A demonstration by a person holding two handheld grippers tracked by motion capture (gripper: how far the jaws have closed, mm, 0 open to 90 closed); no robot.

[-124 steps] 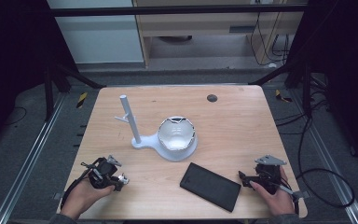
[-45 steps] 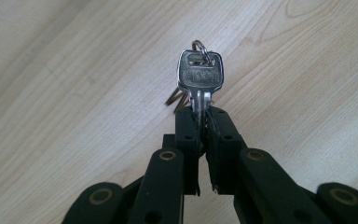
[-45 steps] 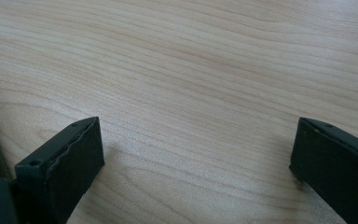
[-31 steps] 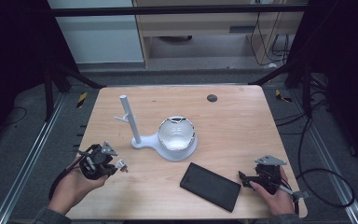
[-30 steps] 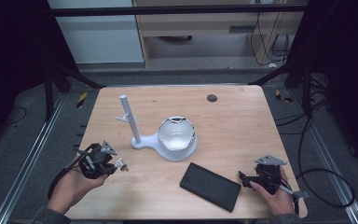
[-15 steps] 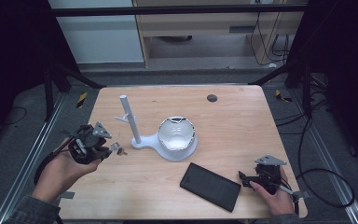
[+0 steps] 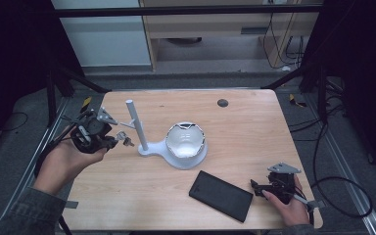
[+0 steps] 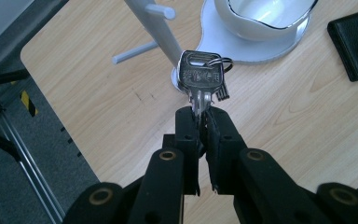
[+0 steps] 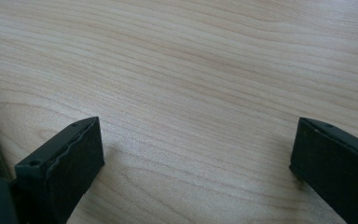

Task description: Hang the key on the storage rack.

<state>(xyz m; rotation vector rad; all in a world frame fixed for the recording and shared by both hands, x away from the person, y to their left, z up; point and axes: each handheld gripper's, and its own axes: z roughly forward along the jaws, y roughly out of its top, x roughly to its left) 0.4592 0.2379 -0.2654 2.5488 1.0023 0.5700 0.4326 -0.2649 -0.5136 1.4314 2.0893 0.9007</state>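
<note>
Down at the near right corner of the table (image 7: 254, 112), the right gripper (image 7: 257, 186) sat low on the wood with its jaws spread wide and nothing between them. In the right gripper view you could see both black pads with just bare woodgrain in the gap, so that one was fully released. A black wallet (image 7: 221, 195) lay flat just to its left, close to the jaw tips; couldn't tell if it actually touched.

Further in on the left side, the left gripper (image 7: 118, 140) was held up off the table in the person's left hand (image 7: 66, 161), clenched tight on a silver key (image 8: 199, 79). The left gripper view showed it well: jaws pinched on the blade, the key's head sticking out past the tips, with a ring (image 8: 216, 63) and a smaller dark key (image 8: 222, 88) hanging behind it.

Just beyond the keys stood the white key stand (image 7: 138, 128), an upright post with side pegs. Its base carried a white bowl (image 7: 185, 139) beside the post. The keys hung near the post, not on any peg.
</note>
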